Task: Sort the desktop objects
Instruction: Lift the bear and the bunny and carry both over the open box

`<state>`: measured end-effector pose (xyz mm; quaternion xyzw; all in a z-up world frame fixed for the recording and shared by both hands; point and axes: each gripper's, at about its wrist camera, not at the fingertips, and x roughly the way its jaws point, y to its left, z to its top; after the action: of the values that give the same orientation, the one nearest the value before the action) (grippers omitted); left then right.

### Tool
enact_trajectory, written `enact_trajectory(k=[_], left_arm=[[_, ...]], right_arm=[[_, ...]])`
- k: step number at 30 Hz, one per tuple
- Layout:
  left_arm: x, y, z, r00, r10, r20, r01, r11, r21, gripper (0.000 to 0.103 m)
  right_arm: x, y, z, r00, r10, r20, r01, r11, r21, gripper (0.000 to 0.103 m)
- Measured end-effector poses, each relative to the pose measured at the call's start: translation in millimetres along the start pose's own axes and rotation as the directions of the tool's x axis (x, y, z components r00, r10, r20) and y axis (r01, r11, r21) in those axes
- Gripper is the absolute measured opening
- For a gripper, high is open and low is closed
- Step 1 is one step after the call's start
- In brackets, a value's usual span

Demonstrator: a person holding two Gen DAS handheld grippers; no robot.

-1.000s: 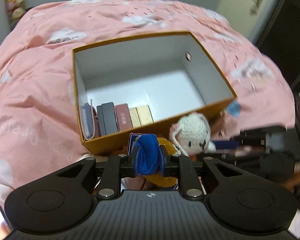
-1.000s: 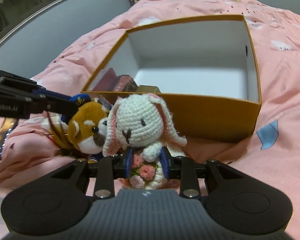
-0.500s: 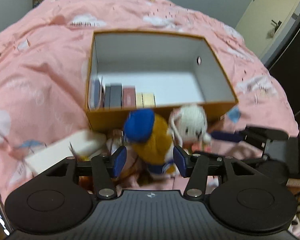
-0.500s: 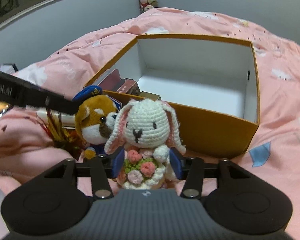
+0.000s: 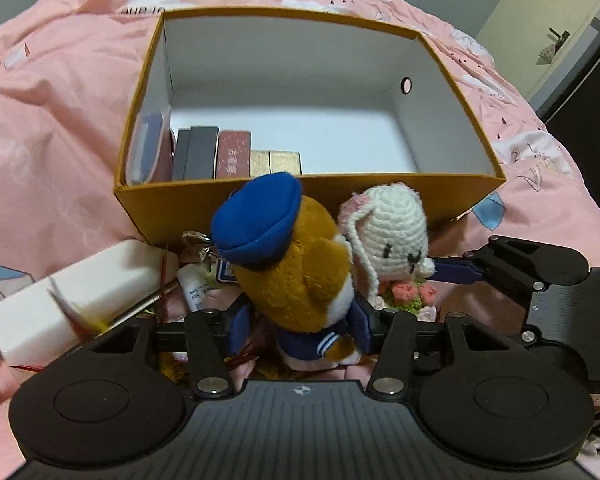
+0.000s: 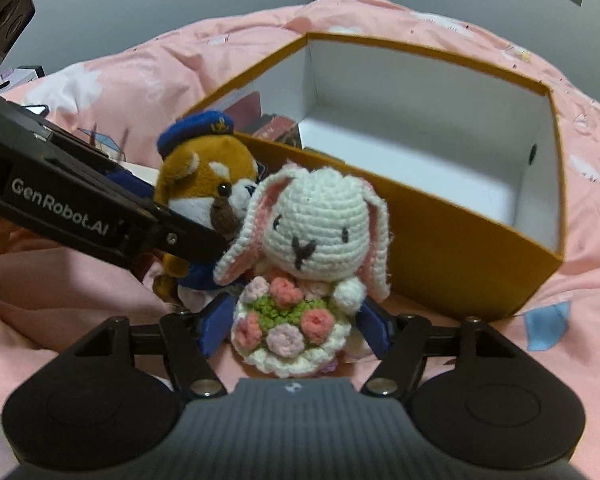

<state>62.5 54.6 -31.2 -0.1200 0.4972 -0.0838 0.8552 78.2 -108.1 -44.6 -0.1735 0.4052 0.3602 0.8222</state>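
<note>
Both soft toys stand upright side by side on the pink printed bedspread, just in front of the near wall of the mustard-yellow cardboard box w/ white inside; long axis of each is vertical, so each tool's fingers flank a toy's lower body from the sides.

Left gripper: blue pads either side of the brown-and-white plush dog in blue beret and sailor top, sitting close against the top; jaws closing, dog between them, firm contact not clear.

Right gripper: pads apart round the white crocheted rabbit w/ pink-and-green flower bouquet; jaws opening, rabbit between them but clear gaps at both sides, so no clamp.

Dog is nearer the left hand, rabbit nearer the right; box lies straight ahead of both, beyond the toys, its right half bare; a row of small slim boxes fills the near-left corner.

Writing: "GenRobot.AI" in white on the left tool's black arm in the right wrist view; red box has characters, too small to read; a white block lies left of the dog, unmarked.
</note>
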Motion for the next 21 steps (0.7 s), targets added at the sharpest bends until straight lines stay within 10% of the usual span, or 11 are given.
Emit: enact_trajectory(k=[21], left_arm=[[-50, -5, 13, 0.998, -0.059, 0.039, 0.056, 0.996, 0.072, 0.043]], right_arm=[[-52, -28, 3, 0.990, 0.105, 0.098, -0.124, 0.971, 0.203, 0.053]])
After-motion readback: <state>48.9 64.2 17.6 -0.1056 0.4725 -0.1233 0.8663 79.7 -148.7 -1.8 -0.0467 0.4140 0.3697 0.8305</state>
